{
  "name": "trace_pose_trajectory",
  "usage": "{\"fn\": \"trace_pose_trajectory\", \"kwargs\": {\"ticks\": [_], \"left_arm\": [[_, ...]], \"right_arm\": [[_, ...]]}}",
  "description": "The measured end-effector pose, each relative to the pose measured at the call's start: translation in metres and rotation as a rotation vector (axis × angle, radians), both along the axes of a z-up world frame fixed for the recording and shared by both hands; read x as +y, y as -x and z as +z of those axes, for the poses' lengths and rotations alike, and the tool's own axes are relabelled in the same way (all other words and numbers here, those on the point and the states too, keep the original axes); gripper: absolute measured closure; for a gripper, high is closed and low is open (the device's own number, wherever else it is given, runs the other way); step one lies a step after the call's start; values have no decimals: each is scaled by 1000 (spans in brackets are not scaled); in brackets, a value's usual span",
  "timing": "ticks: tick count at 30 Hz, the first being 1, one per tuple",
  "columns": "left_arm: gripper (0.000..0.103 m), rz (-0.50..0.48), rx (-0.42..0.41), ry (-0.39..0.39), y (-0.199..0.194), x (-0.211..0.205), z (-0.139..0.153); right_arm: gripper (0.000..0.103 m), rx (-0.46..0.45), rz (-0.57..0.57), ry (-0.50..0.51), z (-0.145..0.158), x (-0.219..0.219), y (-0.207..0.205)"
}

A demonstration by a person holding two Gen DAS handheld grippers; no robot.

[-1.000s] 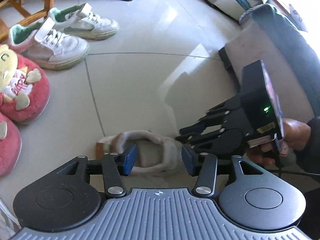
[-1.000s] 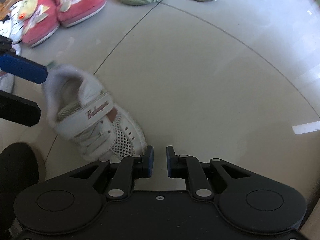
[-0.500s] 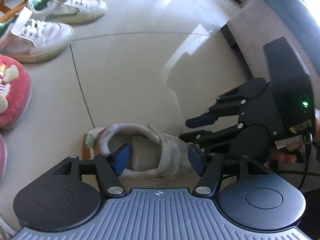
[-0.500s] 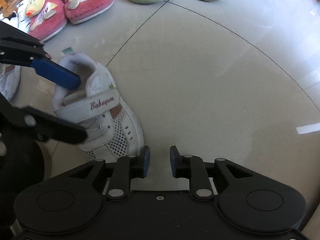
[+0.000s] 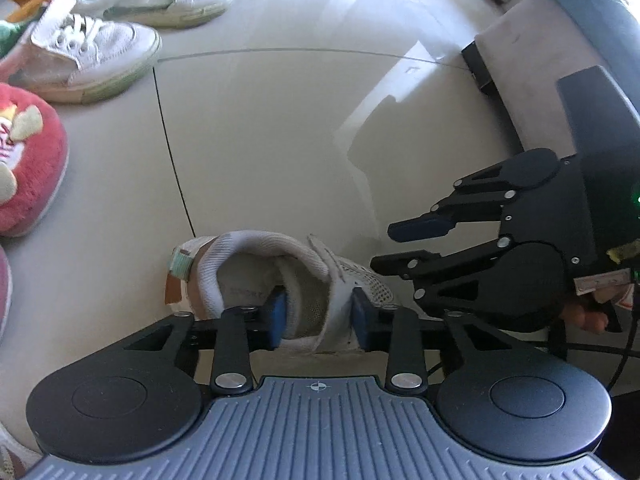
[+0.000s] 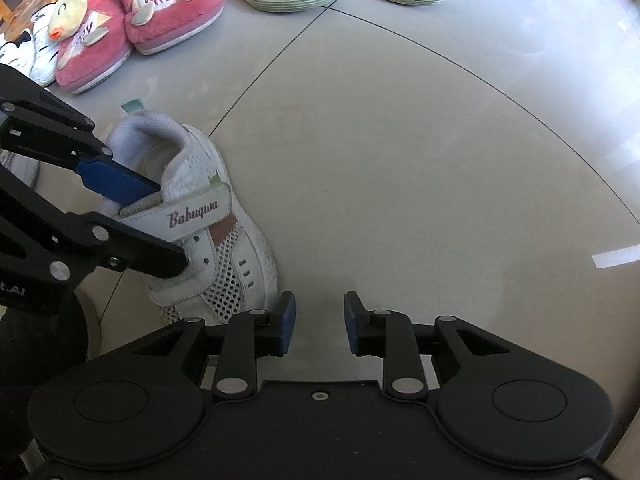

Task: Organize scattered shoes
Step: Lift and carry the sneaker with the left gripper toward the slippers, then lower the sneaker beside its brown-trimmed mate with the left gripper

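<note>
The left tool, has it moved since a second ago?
Yes. The left tool has dropped onto the small white shoe; judged against the floor seam, its closing jaws now straddle the shoe's side wall.

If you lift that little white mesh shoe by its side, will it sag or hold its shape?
Probably sags a little: the white mesh shoe looks soft-walled, and the left tongs are closing on just one thin side. It seems small, so likely light. Held off-centre, its toe may dip.

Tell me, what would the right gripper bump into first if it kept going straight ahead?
Probably just the bare floor. Nothing sits between the opening right gripper; the white shoe lies off to its side.
</note>
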State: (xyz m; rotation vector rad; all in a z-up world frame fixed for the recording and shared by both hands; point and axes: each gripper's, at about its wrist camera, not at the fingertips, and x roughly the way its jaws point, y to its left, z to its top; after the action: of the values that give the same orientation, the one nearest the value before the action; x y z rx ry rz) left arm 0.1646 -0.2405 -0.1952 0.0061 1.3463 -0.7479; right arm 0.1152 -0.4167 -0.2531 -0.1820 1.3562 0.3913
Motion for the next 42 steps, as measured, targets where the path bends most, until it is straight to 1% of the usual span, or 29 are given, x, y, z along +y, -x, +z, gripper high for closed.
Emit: {"fn": "trace_pose_trajectory", "kwargs": {"ticks": [4, 7, 11, 13, 17, 21, 25, 29, 33, 36, 38, 40, 41, 42], "left_arm": [[84, 10, -41, -49, 6, 14, 10], [84, 30, -43, -82, 8, 35, 14], [85, 22, -42, -123, 7, 63, 15], [85, -19, -50, -156, 6, 78, 18], [85, -84, -64, -213, 4, 92, 18], [85, -107, -35, -214, 0, 114, 16], [84, -139, -17, -231, 6, 122, 16], [85, -85, 16, -234, 8, 131, 18], [86, -75, 37, -263, 14, 138, 21], [86, -92, 53, -284, 17, 139, 21], [86, -117, 58, -304, 20, 137, 22], [86, -159, 46, -323, 23, 132, 24], [84, -161, 40, -323, 23, 132, 24], [83, -142, 31, -319, 22, 133, 26]], "right_arm": [[74, 1, 4, -1, -1, 2, 1], [74, 1, 5, 0, -2, 2, 1], [74, -4, 3, -1, 0, 2, 1], [74, -7, 3, -3, 1, 3, 2], [74, -8, 6, -3, 2, 4, 4], [72, -7, 6, -1, 3, 5, 5], [71, -8, 7, -2, 3, 5, 5], [71, -10, 8, -2, 2, 6, 4], [70, -11, 9, -3, 1, 6, 4], [69, -13, 10, -4, 1, 6, 3], [69, -13, 10, -4, 1, 6, 3], [69, -14, 10, -8, 1, 7, 3], [69, -14, 12, -6, 1, 8, 3], [69, -14, 14, -4, 1, 9, 3]]}}
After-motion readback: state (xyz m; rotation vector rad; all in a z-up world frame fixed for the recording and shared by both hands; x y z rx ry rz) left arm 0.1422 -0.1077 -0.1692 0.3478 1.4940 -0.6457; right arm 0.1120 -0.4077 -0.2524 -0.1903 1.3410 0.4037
